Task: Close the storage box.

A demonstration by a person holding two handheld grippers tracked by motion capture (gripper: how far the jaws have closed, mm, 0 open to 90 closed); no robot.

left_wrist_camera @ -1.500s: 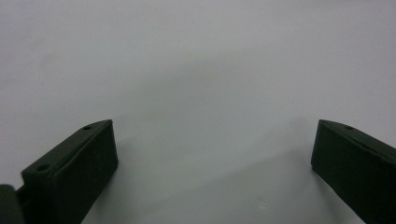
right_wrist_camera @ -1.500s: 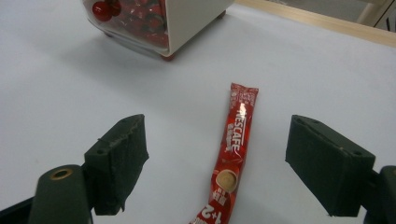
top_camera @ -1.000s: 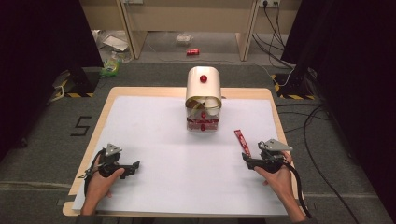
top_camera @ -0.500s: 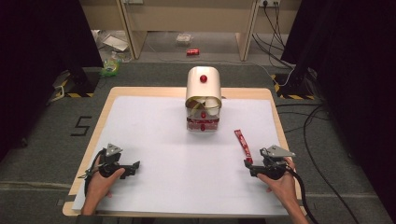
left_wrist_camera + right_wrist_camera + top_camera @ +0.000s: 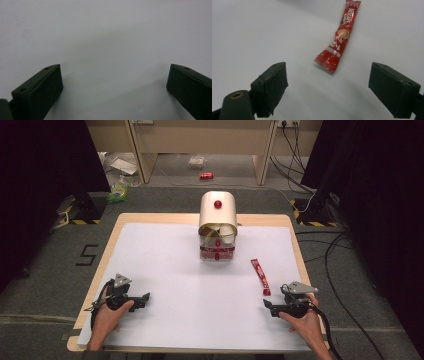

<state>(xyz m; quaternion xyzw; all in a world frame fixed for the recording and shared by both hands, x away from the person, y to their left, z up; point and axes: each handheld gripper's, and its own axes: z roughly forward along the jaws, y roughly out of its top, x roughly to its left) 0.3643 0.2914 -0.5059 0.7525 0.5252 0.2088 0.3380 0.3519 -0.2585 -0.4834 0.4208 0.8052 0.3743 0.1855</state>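
Observation:
A red Nescafe sachet [image 5: 260, 276] lies flat on the white table top [image 5: 175, 270], right of centre. My right gripper [image 5: 267, 306] rests near the front right corner and points left across the table. In the right gripper view the sachet [image 5: 339, 37] lies just beyond the right gripper [image 5: 327, 76]. Its jaws have just been opening and stand wide with nothing between them. My left gripper [image 5: 145, 298] sits at the front left, open over bare table, as the left gripper view shows it [image 5: 115, 66].
A cream container with a red knob [image 5: 218, 215] stands at the table's far middle, over a clear holder of red sachets [image 5: 216, 252]. Cables [image 5: 340, 270] trail on the floor at the right. A red can [image 5: 206, 175] lies on the floor beyond.
My right hand has drawn back toward the table's front edge, away from the sachet, which stays where it lay. The left hand has kept still.

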